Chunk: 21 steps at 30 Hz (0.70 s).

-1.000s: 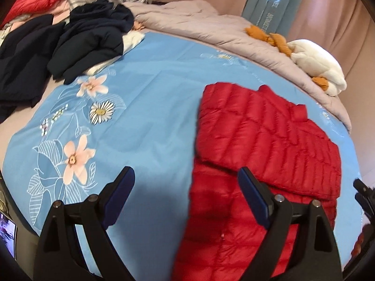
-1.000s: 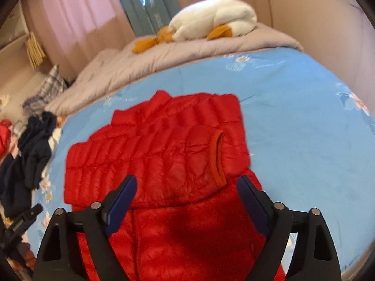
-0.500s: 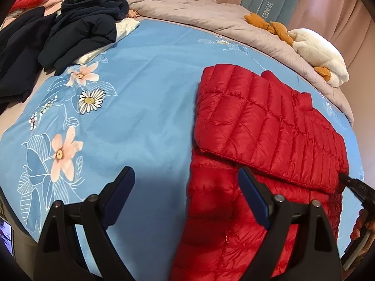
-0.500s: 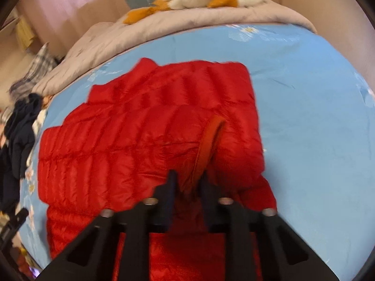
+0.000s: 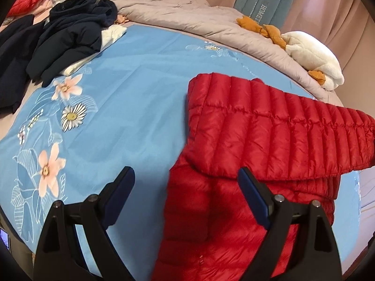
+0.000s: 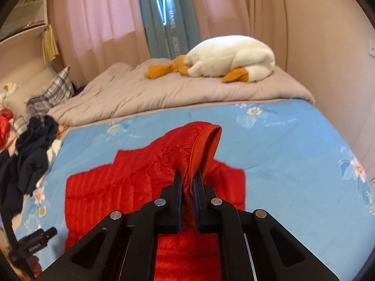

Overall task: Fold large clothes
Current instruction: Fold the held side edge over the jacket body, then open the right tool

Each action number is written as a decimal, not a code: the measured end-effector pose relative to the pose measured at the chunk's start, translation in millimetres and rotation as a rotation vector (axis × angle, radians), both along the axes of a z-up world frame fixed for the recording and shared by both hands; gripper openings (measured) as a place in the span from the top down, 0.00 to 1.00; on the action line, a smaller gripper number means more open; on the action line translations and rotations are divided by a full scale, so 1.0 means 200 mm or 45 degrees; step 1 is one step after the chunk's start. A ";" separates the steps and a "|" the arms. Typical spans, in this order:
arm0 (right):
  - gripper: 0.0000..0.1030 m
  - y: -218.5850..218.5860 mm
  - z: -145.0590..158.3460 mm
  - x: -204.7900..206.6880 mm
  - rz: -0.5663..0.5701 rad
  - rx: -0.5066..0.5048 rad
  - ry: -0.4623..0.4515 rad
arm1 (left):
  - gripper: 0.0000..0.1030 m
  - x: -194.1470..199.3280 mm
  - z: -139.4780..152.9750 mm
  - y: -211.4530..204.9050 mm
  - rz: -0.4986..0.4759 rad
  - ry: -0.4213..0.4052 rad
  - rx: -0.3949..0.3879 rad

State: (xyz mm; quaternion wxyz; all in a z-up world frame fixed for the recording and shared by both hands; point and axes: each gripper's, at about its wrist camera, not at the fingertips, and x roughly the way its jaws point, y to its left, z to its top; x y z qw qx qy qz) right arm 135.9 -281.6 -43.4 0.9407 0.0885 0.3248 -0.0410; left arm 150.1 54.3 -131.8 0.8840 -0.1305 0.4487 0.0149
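Note:
A red down jacket lies on the blue flowered sheet, with one sleeve folded across its body. My right gripper is closing its jaws tight on that sleeve near the orange-lined cuff and holds it lifted off the jacket. In the left wrist view the raised sleeve slopes up toward the right edge. My left gripper stands open over the jacket's left edge. One finger is above the sheet, the other above the red fabric, and nothing is between them.
A heap of dark clothes lies at the sheet's far left. Along the back lies a grey duvet with a white plush duck on it. A plaid pillow and curtains stand behind.
My right gripper went from wide open to shut on the sleeve by its cuff, then rose with it. The left gripper drifted a little over the jacket's edge and stayed open.

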 end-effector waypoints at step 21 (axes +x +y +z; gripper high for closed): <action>0.91 -0.22 -0.59 0.13 -0.134 0.031 0.347 | 0.14 0.19 -0.19 -0.14 -0.045 0.100 0.074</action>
